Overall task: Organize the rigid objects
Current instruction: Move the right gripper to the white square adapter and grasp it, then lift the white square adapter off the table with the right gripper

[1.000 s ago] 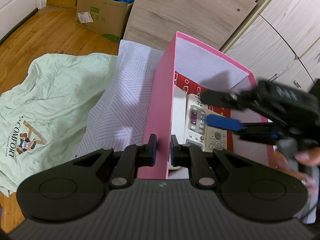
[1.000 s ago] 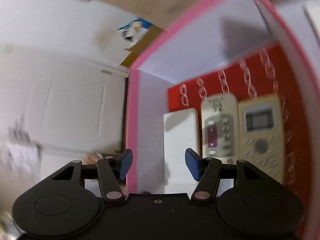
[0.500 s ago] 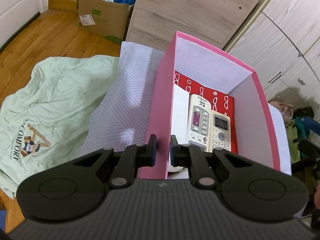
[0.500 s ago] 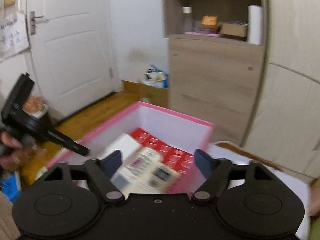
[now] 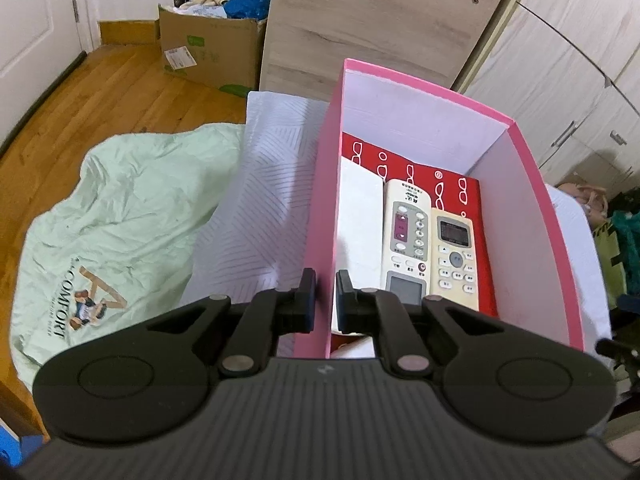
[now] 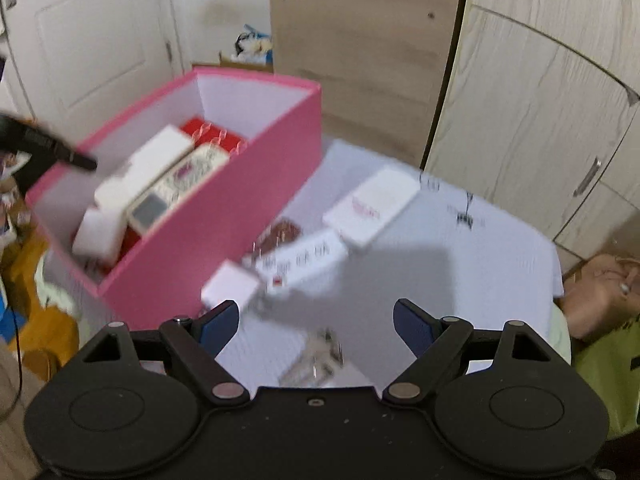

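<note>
While the left hand-held gripper (image 5: 325, 294) is clamped on the pink box's (image 5: 320, 216) near wall, two remotes (image 5: 430, 248) already lie inside beyond it; the right hand-held gripper (image 6: 316, 326), empty and spread wide, hovers before several small boxes (image 6: 372, 206) left outside.

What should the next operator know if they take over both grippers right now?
Left gripper: shut on the near wall of the pink box, steadying it.
Right gripper: open, holding nothing, above the white-covered table.
Done: two remote controls lie side by side in the box on a red patterned item, beside a white box.
Left: outside the box on the table, a flat white box, a white power strip, a small white block and a blurred clear packet near the right gripper. Probably box these next.
</note>
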Tool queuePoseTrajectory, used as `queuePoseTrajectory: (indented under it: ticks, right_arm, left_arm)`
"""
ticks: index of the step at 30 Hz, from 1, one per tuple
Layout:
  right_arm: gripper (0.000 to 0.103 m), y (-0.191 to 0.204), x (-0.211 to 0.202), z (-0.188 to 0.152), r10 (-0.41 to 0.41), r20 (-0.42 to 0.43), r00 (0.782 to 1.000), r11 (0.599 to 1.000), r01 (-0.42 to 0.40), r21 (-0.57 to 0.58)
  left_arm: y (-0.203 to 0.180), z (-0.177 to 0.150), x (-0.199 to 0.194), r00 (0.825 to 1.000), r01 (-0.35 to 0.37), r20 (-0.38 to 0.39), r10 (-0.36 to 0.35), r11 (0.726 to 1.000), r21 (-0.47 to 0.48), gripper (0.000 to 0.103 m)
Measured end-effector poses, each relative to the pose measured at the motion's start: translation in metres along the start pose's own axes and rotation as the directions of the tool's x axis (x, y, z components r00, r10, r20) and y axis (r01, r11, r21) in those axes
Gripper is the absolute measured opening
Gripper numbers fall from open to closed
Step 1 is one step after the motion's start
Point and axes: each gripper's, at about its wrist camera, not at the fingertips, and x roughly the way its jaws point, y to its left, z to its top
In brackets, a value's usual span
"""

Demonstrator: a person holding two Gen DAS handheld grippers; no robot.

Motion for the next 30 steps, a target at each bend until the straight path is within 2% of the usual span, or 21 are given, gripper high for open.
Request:
queuePoseTrajectory:
  ticks: [6, 10, 13, 15, 18, 24, 30]
  right_arm:
    - [0.086, 0.002, -0.001, -0.033, 0.025, -0.038, 0.999, 0.99, -0.03, -0.137]
    - [0.086, -0.005, 0.02, -0.042, 0.022, -0.102, 0.995, 0.984, -0.04, -0.176]
    - [0.08, -0.016, 0.036, -0.042, 0.017, -0.127, 0.992, 0.986, -0.037, -0.161]
    - [0.071, -0.02, 0.043, -0.043, 0.036, -0.127, 0.991, 0.988, -0.055, -0.146]
    - [0.07, -0.019, 0.042, -0.043, 0.037, -0.117, 0.992, 0.99, -0.053, -0.133]
    - [0.07, -0.027, 0.042, -0.033, -0.007, -0.115, 0.993, 1.0, 0.004, -0.021]
    - [0.07, -0.029, 0.049, -0.032, 0.017, -0.135, 0.991, 1.0, -0.018, -0.01]
  left_arm:
    - [-0.008, -0.001, 0.0, 1.0, -0.026, 0.007, 0.025, 0.997, 0.066, 0.009]
    - [-0.007, 0.0, 0.003, 1.0, -0.025, -0.005, 0.025, 0.997, 0.077, 0.009]
    - [-0.013, 0.0, 0.006, 0.999, -0.047, -0.002, 0.048, 0.993, 0.106, 0.009]
    - [-0.017, -0.001, 0.007, 0.998, -0.062, 0.004, 0.062, 0.991, 0.118, 0.009]
    - [-0.018, -0.001, 0.007, 0.997, -0.076, 0.009, 0.076, 0.989, 0.125, 0.006]
    - [-0.021, 0.001, 0.01, 0.995, -0.104, 0.02, 0.102, 0.986, 0.132, 0.003]
    - [-0.025, 0.003, 0.009, 0.993, -0.119, 0.025, 0.117, 0.984, 0.135, 0.003]
